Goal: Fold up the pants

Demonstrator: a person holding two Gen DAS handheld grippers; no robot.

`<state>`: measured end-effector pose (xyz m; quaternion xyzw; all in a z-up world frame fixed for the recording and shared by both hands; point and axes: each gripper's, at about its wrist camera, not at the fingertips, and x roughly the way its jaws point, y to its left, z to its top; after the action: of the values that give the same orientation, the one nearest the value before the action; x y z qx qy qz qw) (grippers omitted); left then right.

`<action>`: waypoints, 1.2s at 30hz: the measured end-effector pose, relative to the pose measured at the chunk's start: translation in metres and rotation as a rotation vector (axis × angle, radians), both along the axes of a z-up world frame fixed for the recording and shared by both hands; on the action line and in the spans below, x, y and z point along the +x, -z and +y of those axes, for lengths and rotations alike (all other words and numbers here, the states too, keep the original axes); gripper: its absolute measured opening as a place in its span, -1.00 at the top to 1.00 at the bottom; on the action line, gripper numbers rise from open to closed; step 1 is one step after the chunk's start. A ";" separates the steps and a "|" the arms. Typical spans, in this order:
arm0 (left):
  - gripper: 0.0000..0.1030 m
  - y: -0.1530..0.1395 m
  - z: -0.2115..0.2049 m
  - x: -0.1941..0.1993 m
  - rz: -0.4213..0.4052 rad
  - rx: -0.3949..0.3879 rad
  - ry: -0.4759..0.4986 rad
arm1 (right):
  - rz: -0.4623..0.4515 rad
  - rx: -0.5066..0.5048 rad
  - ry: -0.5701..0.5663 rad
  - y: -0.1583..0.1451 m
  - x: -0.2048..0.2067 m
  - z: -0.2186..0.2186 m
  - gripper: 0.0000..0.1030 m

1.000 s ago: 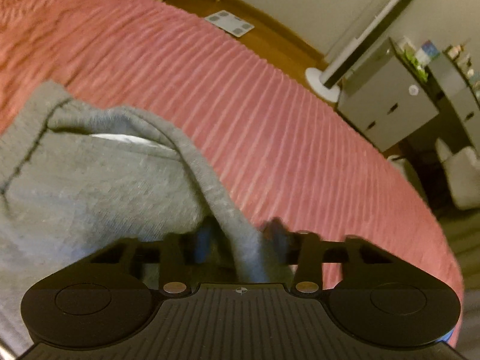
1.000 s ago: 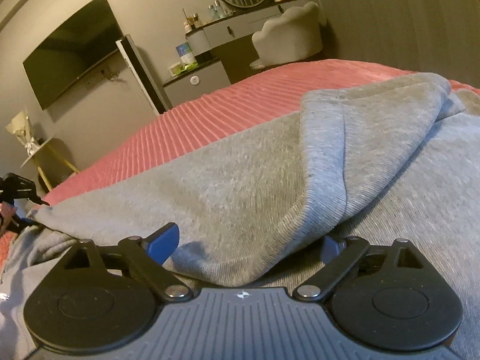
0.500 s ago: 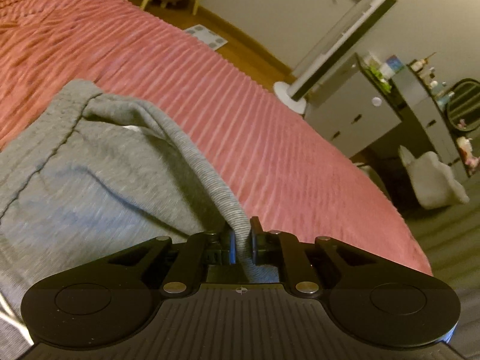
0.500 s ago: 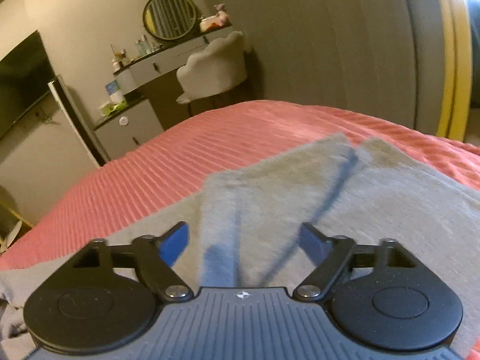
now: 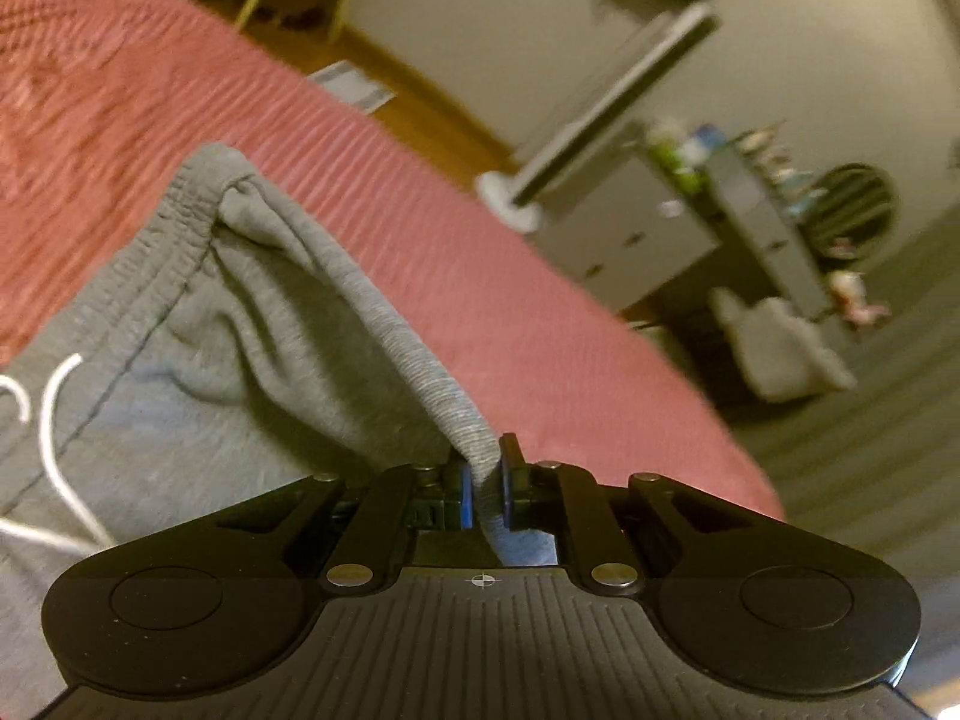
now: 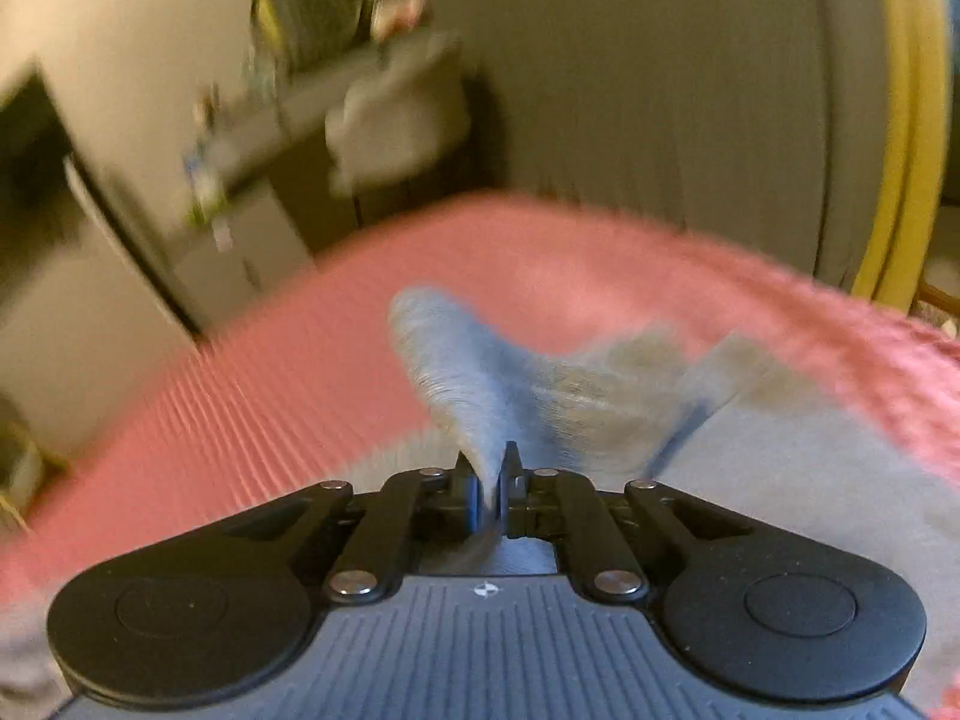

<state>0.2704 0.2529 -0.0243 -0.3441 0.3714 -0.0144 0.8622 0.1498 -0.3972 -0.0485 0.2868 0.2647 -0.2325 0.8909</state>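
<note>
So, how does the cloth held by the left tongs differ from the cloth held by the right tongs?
The left tongs pinch a ribbed band of the grey pants, stretched taut toward the elastic waist with its white drawstring. The right tongs pinch a fold that rises in a peak, blurred, with no drawstring in view. Both are shut on the pants, over the pink bedspread.

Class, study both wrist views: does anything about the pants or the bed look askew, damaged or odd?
Nothing looks damaged or spilled. The grey pants are rumpled rather than flat on the pink bedspread, bunched near the waistband, with the white drawstring trailing loose. That fits a fold underway: left gripper and right gripper each pinch a raised edge.
</note>
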 end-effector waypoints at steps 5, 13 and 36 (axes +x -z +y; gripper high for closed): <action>0.79 -0.018 0.013 -0.096 -0.063 -0.053 0.051 | -0.127 0.015 0.114 -0.031 -0.102 -0.036 0.89; 0.78 0.101 0.027 -0.168 0.242 0.011 -0.026 | 0.230 0.001 0.134 0.072 -0.128 -0.033 0.88; 0.84 0.069 0.102 -0.182 0.083 -0.103 -0.249 | 0.280 -0.137 0.042 0.094 -0.109 0.027 -0.75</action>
<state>0.0885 0.3552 -0.0933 -0.4315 0.3601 0.0880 0.8224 0.0404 -0.3699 -0.1420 0.1956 0.3640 -0.3065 0.8575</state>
